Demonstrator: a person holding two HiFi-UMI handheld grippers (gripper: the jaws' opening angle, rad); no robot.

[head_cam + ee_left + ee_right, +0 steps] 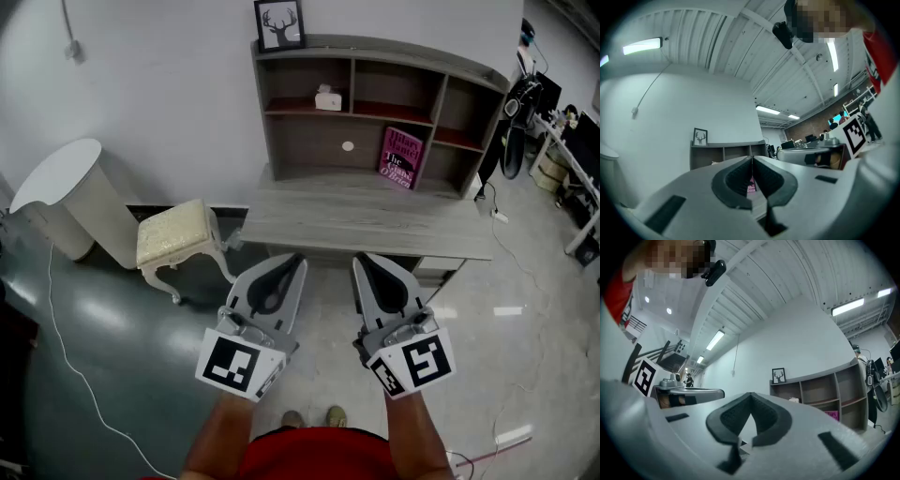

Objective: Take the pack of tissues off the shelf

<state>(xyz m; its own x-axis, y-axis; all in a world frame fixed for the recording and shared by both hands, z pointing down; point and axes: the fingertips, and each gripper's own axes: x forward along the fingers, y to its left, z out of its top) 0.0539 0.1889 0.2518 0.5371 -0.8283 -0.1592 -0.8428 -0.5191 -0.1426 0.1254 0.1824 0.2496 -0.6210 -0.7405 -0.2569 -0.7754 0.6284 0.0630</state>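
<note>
A small white pack of tissues [328, 98] sits on the upper left shelf of the grey shelf unit [375, 66] on a grey desk [366, 220]. In the right gripper view the tissues [793, 400] show small on that shelf. My left gripper [292, 265] and right gripper [364, 265] hang side by side well in front of the desk, both shut and empty, far below the shelf. In the left gripper view the jaws [752, 159] meet with nothing between them; the right gripper's tips [751, 396] also touch.
A pink book [401, 157] leans in the middle lower compartment. A framed deer picture [280, 25] stands on top of the shelf unit. A cream stool [178, 239] and a white round bin [70, 197] stand left of the desk. Cables trail on the floor.
</note>
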